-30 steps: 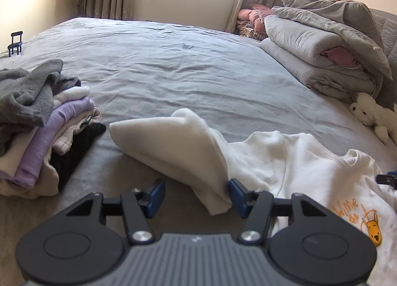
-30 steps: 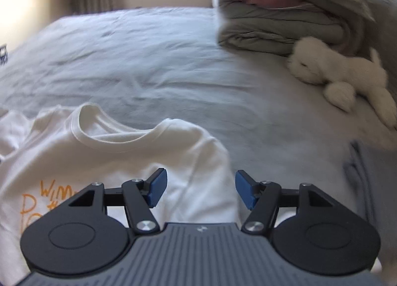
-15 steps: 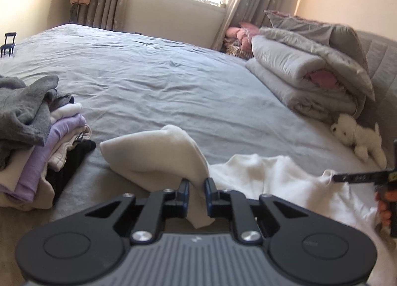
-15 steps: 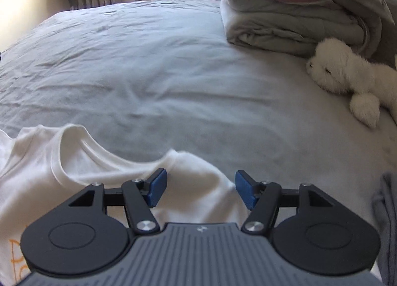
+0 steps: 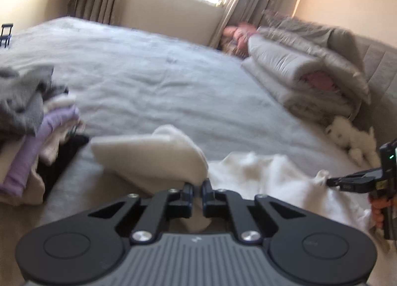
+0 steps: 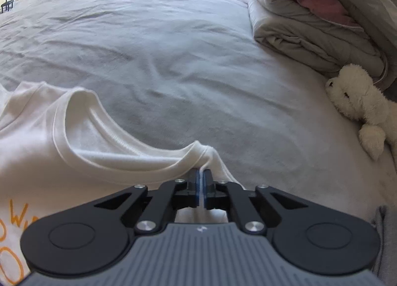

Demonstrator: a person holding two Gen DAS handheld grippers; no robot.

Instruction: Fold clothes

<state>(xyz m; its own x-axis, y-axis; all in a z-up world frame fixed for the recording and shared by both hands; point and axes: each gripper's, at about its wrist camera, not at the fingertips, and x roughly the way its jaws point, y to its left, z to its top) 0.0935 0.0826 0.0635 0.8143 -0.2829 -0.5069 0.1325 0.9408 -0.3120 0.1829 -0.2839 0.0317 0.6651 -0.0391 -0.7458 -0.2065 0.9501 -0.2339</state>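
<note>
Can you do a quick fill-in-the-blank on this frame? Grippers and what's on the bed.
1. The right gripper is shut on the white shirt near its ____.
2. The left gripper is ____ on the shirt's sleeve.
3. The lettering printed on the shirt is ____.
4. The stuffed toy lies beside the folded ____.

Missing words: collar; shut; orange; duvet

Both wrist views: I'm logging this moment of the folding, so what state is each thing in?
left gripper: shut on the sweatshirt's cream sleeve.
right gripper: shut on the sweatshirt near its neckline.
white sweatshirt: unfolded, partly lifted.
clothes stack: folded, piled.
duvet: rolled up.
plush toy: lying on the bed.
</note>
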